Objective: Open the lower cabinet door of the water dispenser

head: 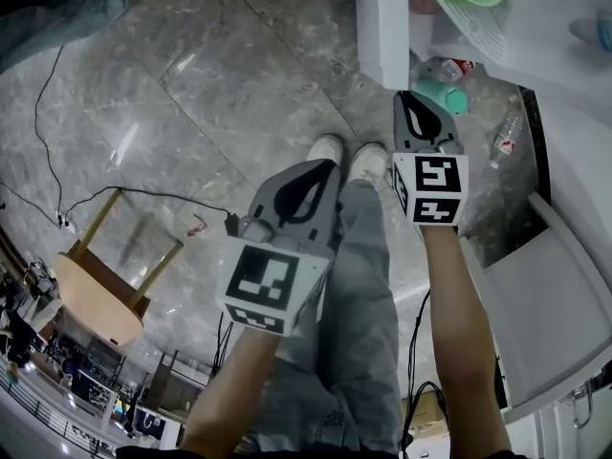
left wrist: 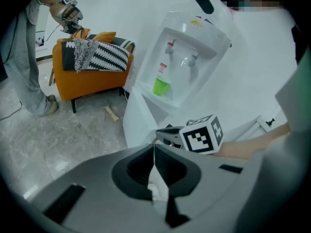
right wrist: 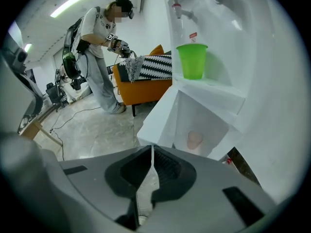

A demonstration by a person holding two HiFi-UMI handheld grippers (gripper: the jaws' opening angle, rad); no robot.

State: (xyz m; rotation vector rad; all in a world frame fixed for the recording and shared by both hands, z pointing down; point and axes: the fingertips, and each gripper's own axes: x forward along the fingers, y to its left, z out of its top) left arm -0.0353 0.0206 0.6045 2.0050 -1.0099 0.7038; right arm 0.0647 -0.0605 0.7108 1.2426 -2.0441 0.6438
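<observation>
The white water dispenser (left wrist: 187,47) stands at the top right of the head view. Its lower cabinet door (head: 381,27) is swung out, and in the right gripper view the door (right wrist: 160,116) leaves the white cabinet inside showing. Bottles (head: 449,70) lie in the cabinet bottom. A green cup (right wrist: 192,59) sits on the drip shelf. My right gripper (head: 421,113) hangs just in front of the open cabinet, shut with nothing between its jaws. My left gripper (head: 311,187) is lower left of it, over my legs, also shut and holding nothing.
A wooden stool (head: 96,295) and floor cables (head: 143,194) lie to the left on the grey marble floor. An orange sofa (left wrist: 90,76) with a striped cushion stands beyond the dispenser. Another person (right wrist: 99,47) with grippers stands by the sofa.
</observation>
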